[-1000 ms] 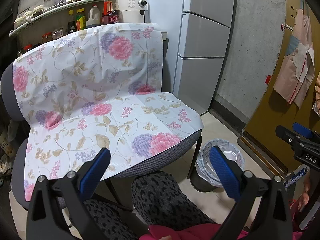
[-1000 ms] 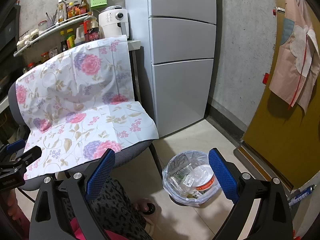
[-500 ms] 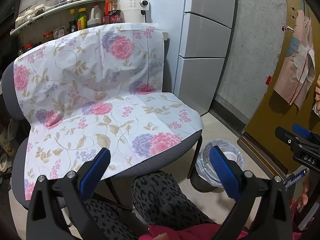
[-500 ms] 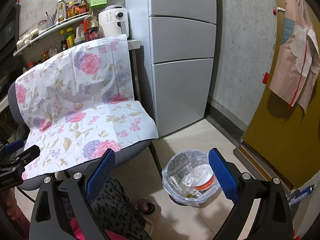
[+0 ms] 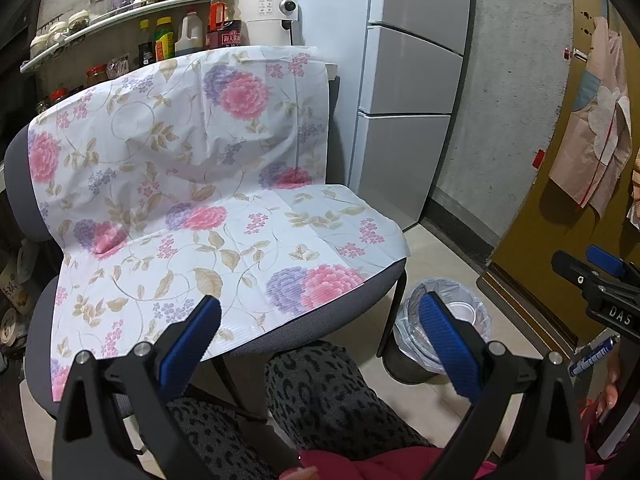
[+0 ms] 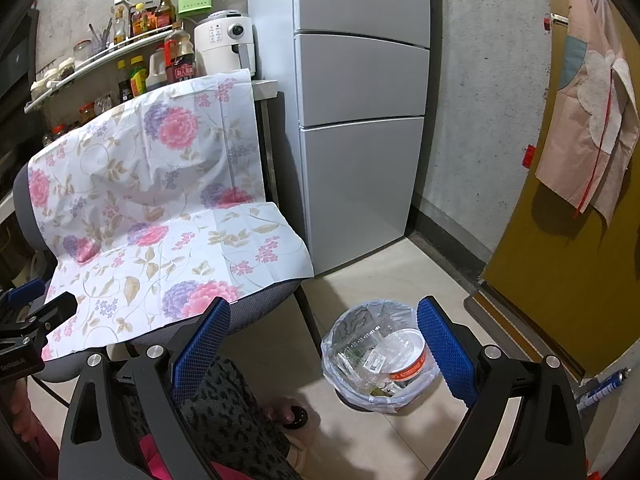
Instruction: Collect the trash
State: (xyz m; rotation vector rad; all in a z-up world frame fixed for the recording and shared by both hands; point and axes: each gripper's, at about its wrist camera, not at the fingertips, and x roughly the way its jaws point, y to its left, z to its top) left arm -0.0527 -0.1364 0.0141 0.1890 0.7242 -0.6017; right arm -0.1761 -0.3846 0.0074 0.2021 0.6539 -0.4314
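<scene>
A lined trash bin [image 6: 378, 354] stands on the floor right of the chair; it holds a paper bowl [image 6: 406, 354] and clear plastic wrappers. It also shows in the left wrist view [image 5: 444, 328], partly behind a finger. My left gripper [image 5: 320, 332] is open and empty, held over the chair's front edge. My right gripper [image 6: 324, 340] is open and empty, above the bin's left side. No loose trash shows on the chair seat.
A grey chair [image 5: 340, 320] covered by a flowered sheet [image 5: 200, 200] fills the left. A grey fridge [image 6: 360, 120] stands behind, a shelf of bottles [image 5: 160, 36] at back left. A brown door [image 6: 560, 260] is on the right. My legs [image 5: 320, 400] are below.
Nothing has visibly moved beyond a slight drift of both views; both grippers stay open and empty.
</scene>
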